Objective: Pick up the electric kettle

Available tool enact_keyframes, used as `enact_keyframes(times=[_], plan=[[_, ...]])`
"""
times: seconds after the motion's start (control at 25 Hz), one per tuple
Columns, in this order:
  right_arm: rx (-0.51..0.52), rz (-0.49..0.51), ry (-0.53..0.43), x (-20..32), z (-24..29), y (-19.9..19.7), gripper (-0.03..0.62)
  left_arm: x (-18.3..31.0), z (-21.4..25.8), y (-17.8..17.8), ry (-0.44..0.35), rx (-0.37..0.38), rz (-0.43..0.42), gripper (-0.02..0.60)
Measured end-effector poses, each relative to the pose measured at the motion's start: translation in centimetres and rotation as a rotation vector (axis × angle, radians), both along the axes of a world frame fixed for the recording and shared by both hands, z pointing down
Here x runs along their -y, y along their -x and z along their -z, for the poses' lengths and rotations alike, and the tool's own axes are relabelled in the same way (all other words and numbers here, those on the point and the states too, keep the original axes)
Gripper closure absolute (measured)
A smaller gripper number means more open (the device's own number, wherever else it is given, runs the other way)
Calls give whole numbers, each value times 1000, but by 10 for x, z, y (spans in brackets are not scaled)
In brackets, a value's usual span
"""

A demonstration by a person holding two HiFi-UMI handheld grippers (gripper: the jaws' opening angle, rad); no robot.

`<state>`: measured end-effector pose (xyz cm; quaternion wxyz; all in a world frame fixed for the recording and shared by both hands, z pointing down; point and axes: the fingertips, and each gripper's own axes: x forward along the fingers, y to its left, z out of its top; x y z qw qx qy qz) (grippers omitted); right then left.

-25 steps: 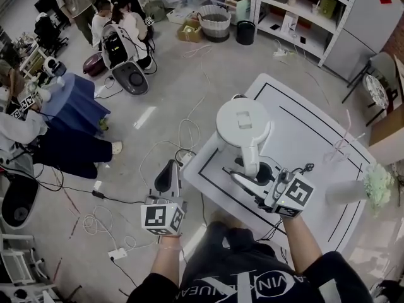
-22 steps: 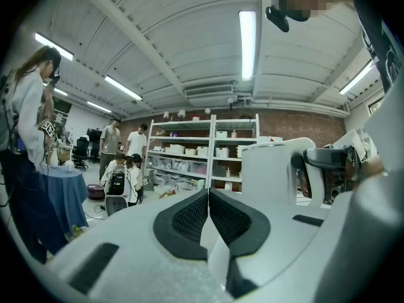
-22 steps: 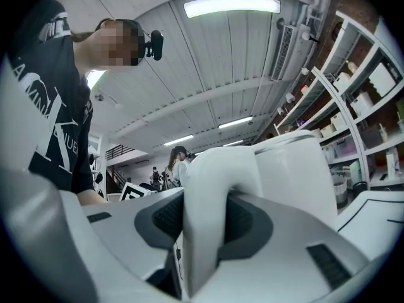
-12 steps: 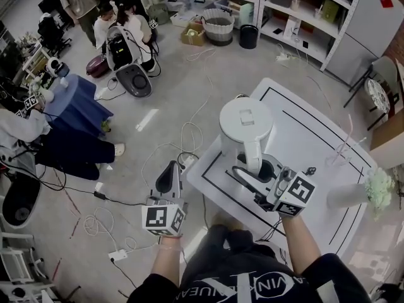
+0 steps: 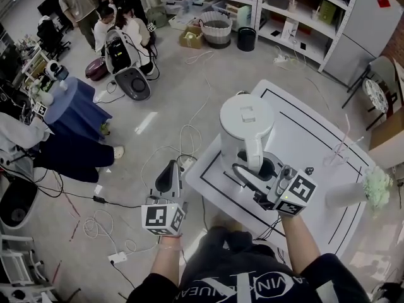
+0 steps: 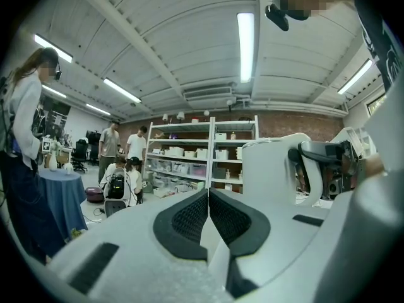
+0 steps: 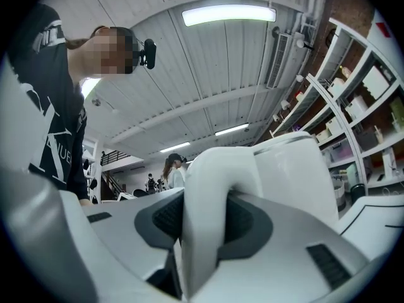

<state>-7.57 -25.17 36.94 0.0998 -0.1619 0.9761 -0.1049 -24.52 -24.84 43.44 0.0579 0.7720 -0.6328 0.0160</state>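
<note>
White electric kettle (image 5: 245,122) over the table's (image 5: 315,137) near-left corner, handle (image 5: 253,156) clamped by right gripper (image 5: 245,174). Left gripper (image 5: 169,172) closed, empty, off the table. Risk: one-sided handle grip, so kettle may swing or slip.

Right tongs (image 5: 243,171) on kettle handle (image 5: 254,149)

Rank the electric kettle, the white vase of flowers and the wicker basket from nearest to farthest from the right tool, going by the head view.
1. The electric kettle: its handle sits between the right tool's jaws, on the table.
2. The white vase of flowers: same table, toward its right edge.
3. The wicker basket: beside the shelves, far across the room.
</note>
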Motion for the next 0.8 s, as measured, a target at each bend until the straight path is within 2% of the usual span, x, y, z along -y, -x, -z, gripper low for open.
enact_keyframes(times=[0.8], plan=[[10, -133, -29, 6, 18, -41, 471, 9, 14, -19, -30, 3, -56, 571]])
